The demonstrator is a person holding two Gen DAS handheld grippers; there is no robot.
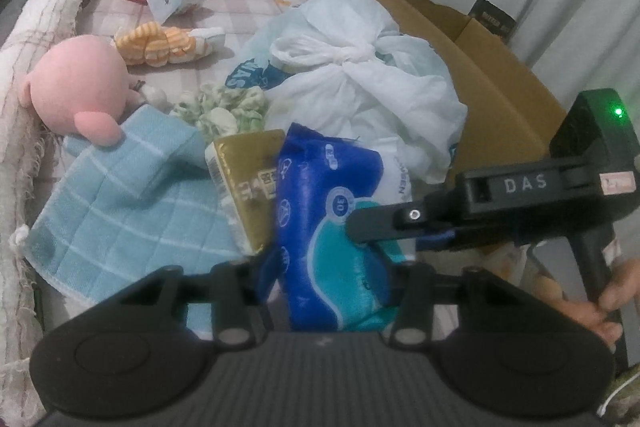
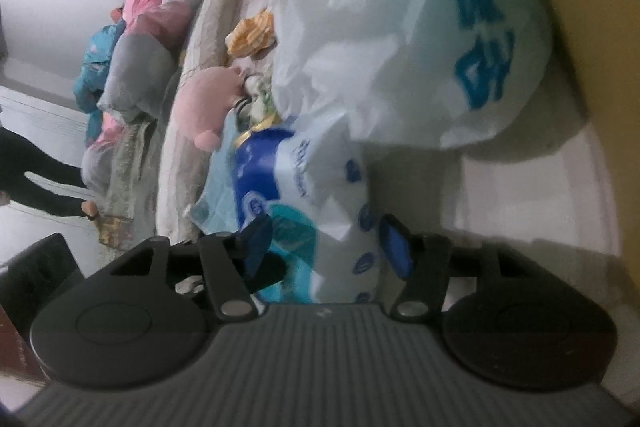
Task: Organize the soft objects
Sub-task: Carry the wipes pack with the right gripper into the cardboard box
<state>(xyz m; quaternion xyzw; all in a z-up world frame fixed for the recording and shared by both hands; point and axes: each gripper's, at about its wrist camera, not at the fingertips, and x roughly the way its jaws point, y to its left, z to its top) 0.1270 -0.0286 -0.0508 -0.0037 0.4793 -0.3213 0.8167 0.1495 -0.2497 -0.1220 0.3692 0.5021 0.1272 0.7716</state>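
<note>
A soft blue-and-teal plastic tissue pack [image 1: 332, 247] stands upright at the near edge of the bed [image 1: 248, 11], pinched between both tools. The left gripper [image 1: 328, 291] grips its lower end; the right gripper [image 2: 324, 247] clamps its side. Just beside it lie a gold-wrapped pack [image 1: 248, 179] and a light-blue checked towel [image 1: 128, 211]. A knotted white plastic bag [image 1: 360, 83] sits behind.

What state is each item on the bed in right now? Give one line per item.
Blue pack: upright, between the fingers of both tools.
Right tool: around the blue pack; grip unclear.
Left tool: around the blue pack; grip unclear.
White bag: knotted shut.
Gold pack: leaning against the blue pack.
Blue towel: lying rumpled.
Pink plush: resting on the towel's edge.
Cardboard box: open.
</note>
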